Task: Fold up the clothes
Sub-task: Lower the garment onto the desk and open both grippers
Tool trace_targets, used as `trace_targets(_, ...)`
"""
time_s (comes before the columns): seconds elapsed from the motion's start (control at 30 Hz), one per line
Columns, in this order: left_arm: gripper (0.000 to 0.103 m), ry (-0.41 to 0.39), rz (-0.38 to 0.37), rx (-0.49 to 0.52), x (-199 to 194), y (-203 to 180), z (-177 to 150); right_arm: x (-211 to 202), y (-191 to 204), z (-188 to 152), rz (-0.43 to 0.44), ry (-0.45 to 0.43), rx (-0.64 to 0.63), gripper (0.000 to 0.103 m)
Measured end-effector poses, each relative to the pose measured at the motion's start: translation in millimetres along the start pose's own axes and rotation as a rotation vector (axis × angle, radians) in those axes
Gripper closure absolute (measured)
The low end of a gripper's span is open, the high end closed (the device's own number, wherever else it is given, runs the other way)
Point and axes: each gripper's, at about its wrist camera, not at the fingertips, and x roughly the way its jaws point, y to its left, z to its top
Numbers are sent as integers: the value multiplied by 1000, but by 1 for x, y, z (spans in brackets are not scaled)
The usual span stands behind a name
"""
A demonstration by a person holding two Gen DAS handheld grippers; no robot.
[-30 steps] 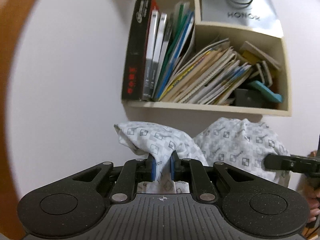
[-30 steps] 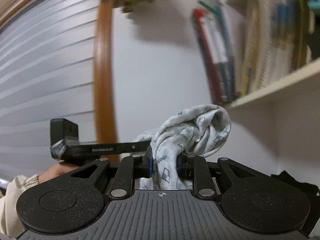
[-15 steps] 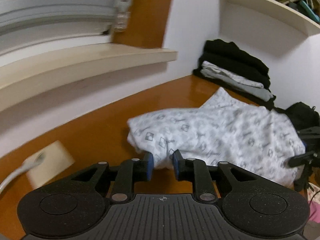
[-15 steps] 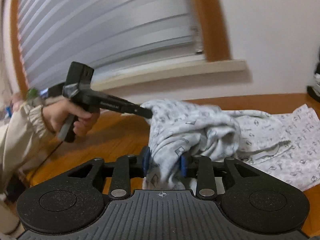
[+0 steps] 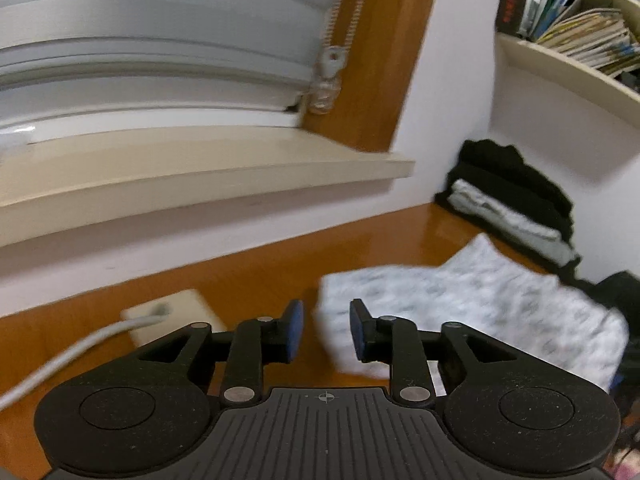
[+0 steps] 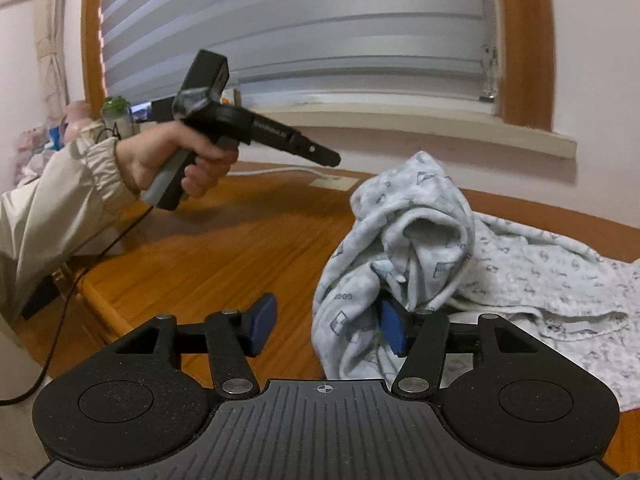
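Observation:
A white garment with a grey print [image 5: 460, 308] lies spread on the orange wooden table [image 5: 248, 280]. My left gripper [image 5: 326, 332] hovers at its near left corner. Its jaws are opening, and the cloth edge lies loose just past the blue pads, unpressed. In the right wrist view the same garment [image 6: 420, 240] stands bunched in a heap. My right gripper [image 6: 328, 328] is opening too: the cloth leans on the right pad [image 6: 394, 330], while the left pad is bare. A hand in a beige sleeve [image 6: 60, 208] holds the left gripper [image 6: 320, 156] above the table.
A stack of folded dark and grey clothes [image 5: 512, 200] sits in the back right corner, with another dark garment [image 5: 620, 292] beside it. A window sill [image 5: 200, 176] juts out over the table. A white cable and socket plate [image 5: 172, 316] lie left. The table's left edge [image 6: 100, 300] is near.
Both grippers came down from in front of the bookshelf to the table with the garment. Both then spread their jaws and let the cloth go; the left one drew clear of it.

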Motion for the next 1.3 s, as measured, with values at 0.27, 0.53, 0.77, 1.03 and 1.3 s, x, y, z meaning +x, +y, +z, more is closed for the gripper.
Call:
trace_targets(0.27, 60, -76, -100, 98, 22, -88, 28, 14, 11, -6, 36, 29, -33, 46)
trace_targets(0.53, 67, 192, -57, 272, 41, -106, -11, -13, 13, -7, 67, 48, -73, 42)
trace_targets(0.77, 67, 319, 3, 286, -10, -57, -50, -52, -30, 2, -39, 11, -35, 34)
trace_targets(1.03, 66, 272, 15, 292, -12, -59, -39, -23, -99, -29, -207, -6, 188, 34)
trace_targets(1.3, 66, 267, 55, 310, 26, -52, -48, 11, -95, -20, -166, 43, 120, 33)
